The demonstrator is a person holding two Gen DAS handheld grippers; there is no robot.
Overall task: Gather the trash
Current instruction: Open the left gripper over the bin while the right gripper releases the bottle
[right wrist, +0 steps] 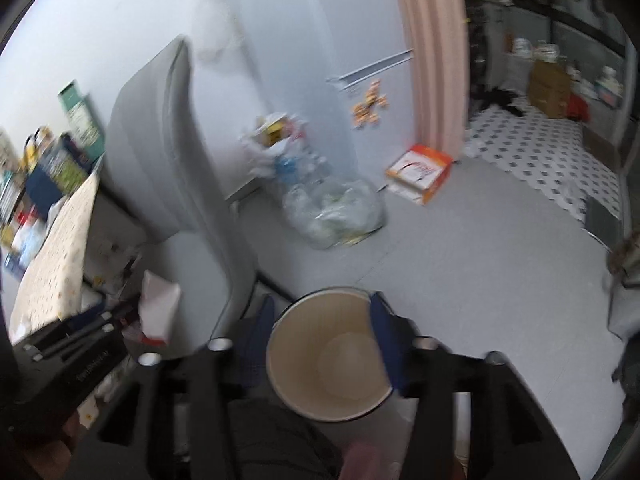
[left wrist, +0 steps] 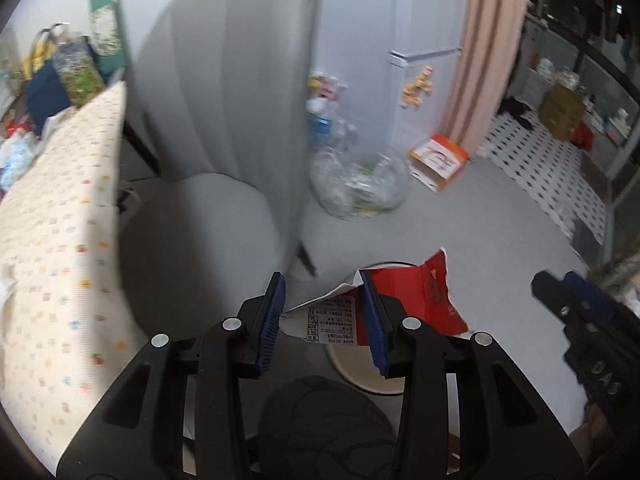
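The left gripper (left wrist: pixel 324 316) pinches a torn red-and-white paper wrapper (left wrist: pixel 404 300) between half-closed jaws, directly above the round cream-lined waste bin (right wrist: pixel 328 356) on the near floor, so the drop seems imminent but not yet made. The right gripper (right wrist: pixel 322 344) hangs over the same bin with jaws moderately apart and nothing between its pads. The bin looks empty. Farther away on the grey floor (right wrist: pixel 460 264), a clear plastic bag of bottles (right wrist: pixel 336 212) and an orange-and-white carton (right wrist: pixel 420 172) remain, beside a grey upholstered chair (left wrist: pixel 224 92).
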